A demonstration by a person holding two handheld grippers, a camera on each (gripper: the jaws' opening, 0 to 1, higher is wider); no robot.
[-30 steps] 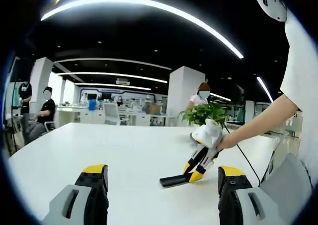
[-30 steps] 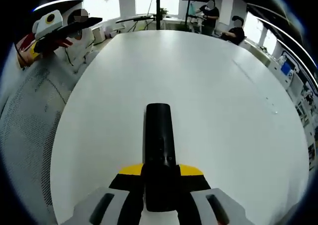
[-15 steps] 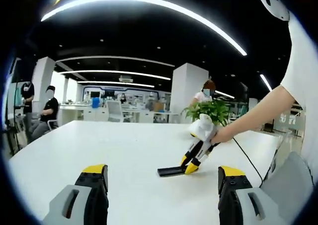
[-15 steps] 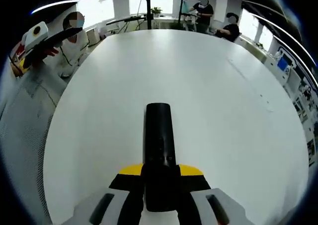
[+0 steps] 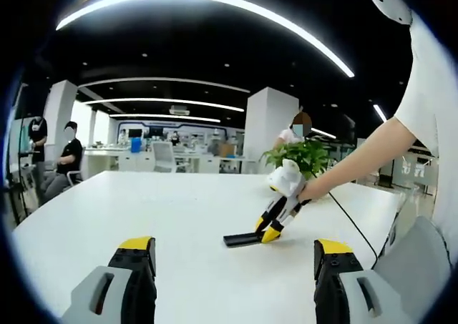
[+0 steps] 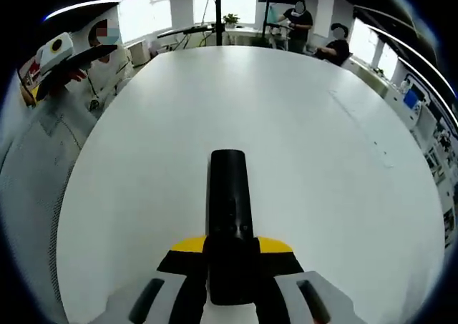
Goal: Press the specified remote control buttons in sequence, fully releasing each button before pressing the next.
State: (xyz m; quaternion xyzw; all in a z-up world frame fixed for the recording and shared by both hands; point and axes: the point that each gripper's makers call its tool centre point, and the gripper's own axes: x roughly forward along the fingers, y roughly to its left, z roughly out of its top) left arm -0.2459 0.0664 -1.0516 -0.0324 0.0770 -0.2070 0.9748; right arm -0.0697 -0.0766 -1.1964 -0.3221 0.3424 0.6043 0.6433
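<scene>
A black remote control point(image 6: 229, 202) sticks forward from my right gripper point(image 6: 230, 256), whose yellow-tipped jaws are shut on its near end. In the left gripper view that same remote point(image 5: 240, 239) lies low over the white table point(image 5: 179, 217), held by the right gripper point(image 5: 272, 227) in a person's hand. My left gripper point(image 5: 232, 256) hangs in front of it, jaws wide apart with nothing between them. The left gripper point(image 6: 61, 56) also appears at the upper left of the right gripper view, in a hand.
A potted green plant point(image 5: 304, 156) stands at the table's far side. Seated people point(image 5: 68, 159) are at the left, and others point(image 6: 300, 20) sit past the far end. A grey mesh chair back point(image 5: 415, 267) is at the right. A person's white sleeve point(image 6: 36, 167) borders the table.
The right gripper with the remote has drifted left and farther from my left gripper. In the right gripper view the table has shifted slightly; the hold on the remote is unchanged.
</scene>
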